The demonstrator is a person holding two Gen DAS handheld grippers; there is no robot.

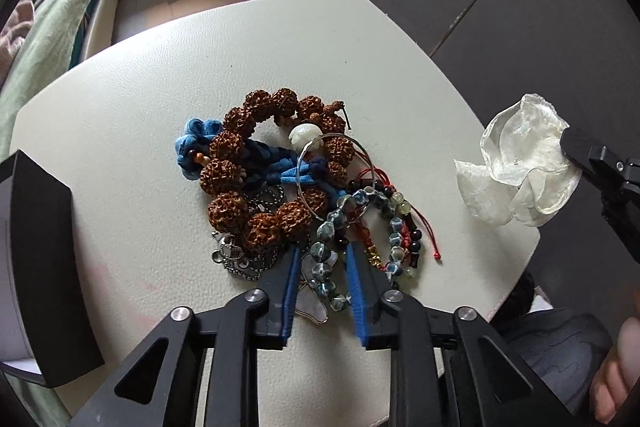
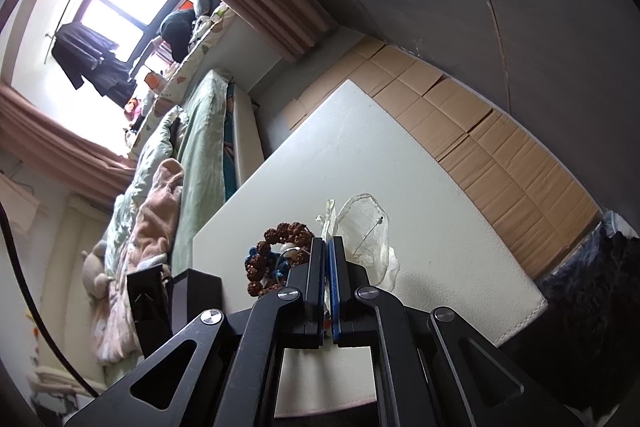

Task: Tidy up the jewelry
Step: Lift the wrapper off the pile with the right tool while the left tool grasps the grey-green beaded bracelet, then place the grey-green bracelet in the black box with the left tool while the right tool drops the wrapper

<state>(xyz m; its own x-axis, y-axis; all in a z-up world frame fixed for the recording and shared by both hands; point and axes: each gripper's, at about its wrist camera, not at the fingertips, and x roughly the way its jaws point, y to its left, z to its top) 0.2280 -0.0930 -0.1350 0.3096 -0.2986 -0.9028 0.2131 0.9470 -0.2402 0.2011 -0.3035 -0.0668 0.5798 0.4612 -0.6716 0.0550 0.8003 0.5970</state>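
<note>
A tangle of jewelry lies mid-table: a brown rough-bead bracelet (image 1: 240, 179), a blue braided cord (image 1: 264, 163), a thin silver bangle (image 1: 340, 179), a red-string bracelet (image 1: 404, 235), a steel chain (image 1: 248, 267) and a blue-grey ceramic bead bracelet (image 1: 324, 255). My left gripper (image 1: 323, 251) points down at the pile's near edge, its blue pads closed in on the ceramic bead strand running between them. A white shell pendant (image 1: 312, 307) lies under it. My right gripper (image 2: 328, 241) is shut on a crinkled clear plastic bag (image 2: 370, 227), held at the table's right side (image 1: 520, 163).
The jewelry rests on a cream leather-look table (image 1: 160, 75). A black box (image 1: 40, 259) stands at its left edge. A bed with green bedding (image 2: 200, 131) lies beyond, and cardboard covers the floor (image 2: 500, 147). A person's hand (image 1: 616, 379) shows at lower right.
</note>
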